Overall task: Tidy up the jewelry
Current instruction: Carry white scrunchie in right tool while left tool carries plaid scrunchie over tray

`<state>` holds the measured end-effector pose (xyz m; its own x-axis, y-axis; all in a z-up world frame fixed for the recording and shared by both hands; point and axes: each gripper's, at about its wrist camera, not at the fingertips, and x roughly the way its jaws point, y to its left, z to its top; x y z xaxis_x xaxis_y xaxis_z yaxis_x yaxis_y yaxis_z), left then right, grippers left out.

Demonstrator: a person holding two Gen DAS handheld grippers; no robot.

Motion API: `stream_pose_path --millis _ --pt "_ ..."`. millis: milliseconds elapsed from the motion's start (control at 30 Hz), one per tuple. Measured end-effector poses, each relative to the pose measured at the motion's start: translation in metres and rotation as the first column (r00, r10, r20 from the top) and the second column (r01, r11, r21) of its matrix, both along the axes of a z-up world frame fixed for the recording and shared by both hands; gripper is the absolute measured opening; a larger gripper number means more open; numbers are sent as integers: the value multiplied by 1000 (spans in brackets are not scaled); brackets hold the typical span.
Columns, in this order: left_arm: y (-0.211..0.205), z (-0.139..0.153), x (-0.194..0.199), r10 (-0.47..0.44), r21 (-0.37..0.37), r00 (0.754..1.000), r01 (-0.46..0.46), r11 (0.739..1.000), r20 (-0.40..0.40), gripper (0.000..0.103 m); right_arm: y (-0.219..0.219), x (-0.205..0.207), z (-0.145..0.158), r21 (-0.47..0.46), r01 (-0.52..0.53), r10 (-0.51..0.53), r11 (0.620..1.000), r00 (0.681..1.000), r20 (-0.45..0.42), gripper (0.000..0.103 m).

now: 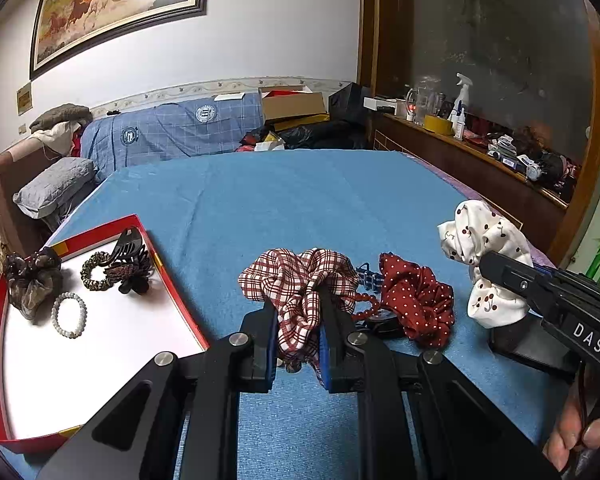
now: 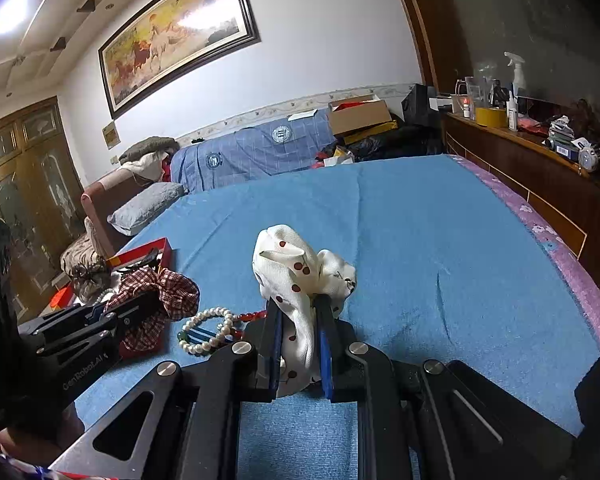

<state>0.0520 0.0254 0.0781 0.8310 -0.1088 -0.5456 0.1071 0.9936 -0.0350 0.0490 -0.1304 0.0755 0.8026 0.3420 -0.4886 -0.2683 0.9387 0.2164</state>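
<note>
Left gripper (image 1: 299,332) has its jaws clamped on the red-and-white plaid fabric scrunchie (image 1: 300,280), lifted just above the blue bedspread (image 1: 280,192). Right gripper (image 2: 299,332) has its jaws clamped on the white cherry-print fabric scrunchie (image 2: 300,280), also off the bed, at the right of the pile.

Red-rimmed white shallow box tray (image 1: 172,284) sits at near left on the bed. In it: brown sheer scrunchie (image 1: 34,280), white bead bracelet (image 1: 69,315), olive braided hair tie (image 1: 96,270), black claw clip (image 1: 128,242).

Loose on the bed between the grippers: dark red white-dotted scrunchie (image 1: 416,300), red bead bracelet (image 1: 366,308), small blue checked bow clip (image 1: 368,274), white pearl bracelet (image 2: 208,330).

Handling judgement: scrunchies are light, soft, squashy, not fragile; fabric bunches and droops, so a pinch through a thick fold holds best, as both grips do now. Little slip risk. Bead bracelets look harder: smooth, rolling beads, likely tangled together; take across the strand, lift slowly.

Likely step: carrying both scrunchies to the tray at left.
</note>
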Motion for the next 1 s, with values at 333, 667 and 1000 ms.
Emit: stream_pose_path --millis 333,667,1000 --pt "-3 -4 -1 3 26 1000 -3 1000 7 15 7 -4 0 -25 -12 12 1000 1000 6 16" --pt "-2 -5 -3 16 30 1000 -16 999 12 15 7 -5 0 -25 -22 22 999 1000 11 16" --pt "7 -2 -5 53 22 998 -53 998 32 15 8 -10 2 -26 -42 43 999 999 32 17"
